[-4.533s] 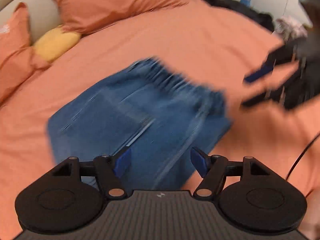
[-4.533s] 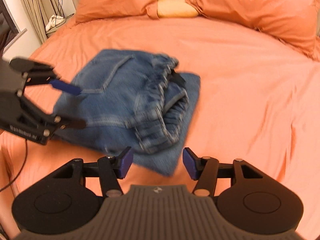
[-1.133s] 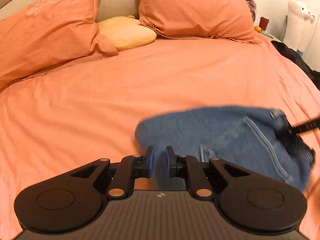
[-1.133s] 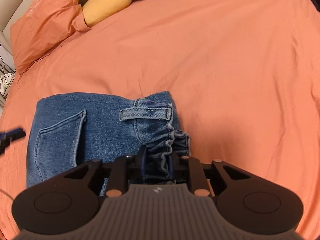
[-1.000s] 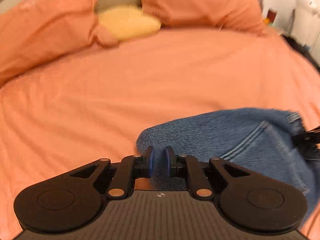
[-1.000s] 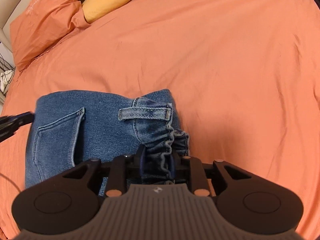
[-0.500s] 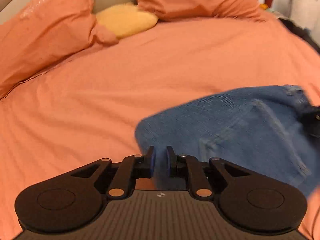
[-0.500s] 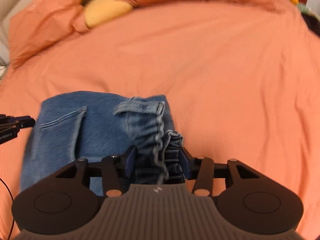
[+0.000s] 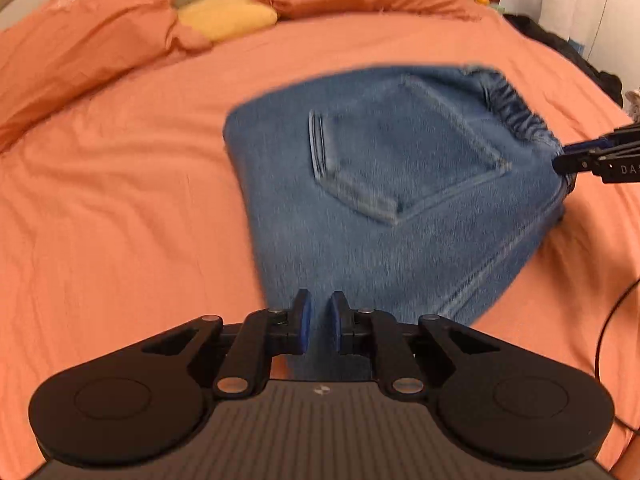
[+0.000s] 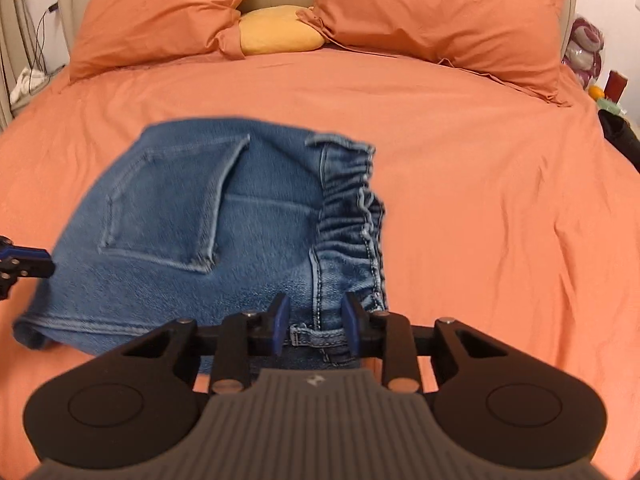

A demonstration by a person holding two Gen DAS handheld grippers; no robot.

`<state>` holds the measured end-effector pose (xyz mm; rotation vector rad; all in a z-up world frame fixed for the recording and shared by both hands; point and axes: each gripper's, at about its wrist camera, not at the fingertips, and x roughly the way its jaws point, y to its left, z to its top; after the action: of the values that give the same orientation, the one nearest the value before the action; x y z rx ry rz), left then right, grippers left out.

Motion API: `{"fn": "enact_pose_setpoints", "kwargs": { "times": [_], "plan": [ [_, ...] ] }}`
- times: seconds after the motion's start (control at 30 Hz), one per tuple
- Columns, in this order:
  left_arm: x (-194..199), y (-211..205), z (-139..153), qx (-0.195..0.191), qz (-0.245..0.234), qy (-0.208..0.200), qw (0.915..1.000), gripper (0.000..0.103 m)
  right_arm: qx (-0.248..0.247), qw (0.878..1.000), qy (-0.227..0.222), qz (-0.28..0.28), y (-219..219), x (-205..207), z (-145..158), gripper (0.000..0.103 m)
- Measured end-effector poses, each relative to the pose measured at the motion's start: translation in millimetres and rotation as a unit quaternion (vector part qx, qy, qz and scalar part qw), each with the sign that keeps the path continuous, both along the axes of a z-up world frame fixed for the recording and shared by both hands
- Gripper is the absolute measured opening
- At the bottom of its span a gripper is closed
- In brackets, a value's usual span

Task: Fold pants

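Observation:
Folded blue denim pants (image 9: 392, 184) hang between both grippers above the orange bed, back pocket up; they also show in the right wrist view (image 10: 224, 232). My left gripper (image 9: 319, 322) is shut on the folded edge of the pants. My right gripper (image 10: 314, 324) is shut on the elastic waistband end, with a belt loop between its fingers. The right gripper's tips (image 9: 580, 156) show at the right of the left wrist view, and the left gripper's tips (image 10: 24, 262) show at the left of the right wrist view.
The orange bedsheet (image 10: 480, 168) spreads all around. Two orange pillows (image 10: 440, 8) and a yellow cushion (image 10: 280, 34) lie at the headboard. Dark clothing (image 9: 560, 44) and small items sit off the bed's right side. A black cable (image 9: 612, 320) hangs at the right.
Both grippers have lifted the folded pants off the bed and pulled back, so the pants now hang higher and spread wider in both views. Both stay shut on the denim.

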<state>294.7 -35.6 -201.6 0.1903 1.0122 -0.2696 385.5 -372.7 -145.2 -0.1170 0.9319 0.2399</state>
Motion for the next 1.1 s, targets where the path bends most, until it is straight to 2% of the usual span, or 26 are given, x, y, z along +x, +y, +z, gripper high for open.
{"fn": "enact_pose_setpoints", "kwargs": {
  "times": [0.07,0.17,0.33,0.4,0.47,0.53,0.63,0.73,0.9,1.0,1.1],
  "plan": [
    [-6.8,-4.1,-15.4,0.018,-0.006,0.009,0.9998,0.015,0.0,1.0,0.001,-0.011,2.3,0.4,-11.8,0.025],
    [-10.5,-6.1,-30.2,0.023,-0.005,-0.007,0.9997,0.015,0.001,1.0,-0.006,-0.017,4.3,-1.2,-28.2,0.025],
    [-5.9,1.3,-19.5,-0.001,0.017,0.0,0.9999,0.016,0.026,0.999,0.0,-0.036,-4.3,4.5,-29.5,0.025],
    [-10.9,8.0,-11.3,-0.012,0.026,-0.006,0.9996,0.02,0.033,0.999,-0.002,-0.043,-6.1,4.3,-23.6,0.025],
    [-17.7,15.4,-0.4,-0.022,0.042,-0.023,0.9986,0.033,0.054,0.997,-0.017,-0.052,-9.7,-3.3,-11.3,0.036],
    [-22.2,27.3,12.4,-0.05,0.058,-0.043,0.9961,0.057,0.099,0.992,-0.03,-0.073,-19.3,-17.0,0.2,0.068],
    [-18.3,46.9,24.5,-0.11,0.084,-0.042,0.9895,0.069,0.153,0.98,-0.04,-0.119,-38.5,-33.9,6.4,0.07],
    [-3.2,63.5,25.0,-0.157,0.113,-0.031,0.9806,0.079,0.226,0.96,-0.008,-0.168,-62.8,-37.6,-8.9,0.072],
    [24.7,81.0,11.0,-0.206,0.145,-0.011,0.9676,0.081,0.321,0.921,0.036,-0.219,-89.8,-34.4,-46.9,0.072],
    [41.9,88.0,-1.0,-0.232,0.159,0.004,0.9596,0.081,0.345,0.911,0.053,-0.221,-93.4,-22.2,-63.2,0.073],
    [57.7,88.8,-14.0,-0.236,0.16,0.018,0.9583,0.081,0.373,0.899,0.072,-0.218,-96.4,-10.4,-78.7,0.073]
  ]
}}
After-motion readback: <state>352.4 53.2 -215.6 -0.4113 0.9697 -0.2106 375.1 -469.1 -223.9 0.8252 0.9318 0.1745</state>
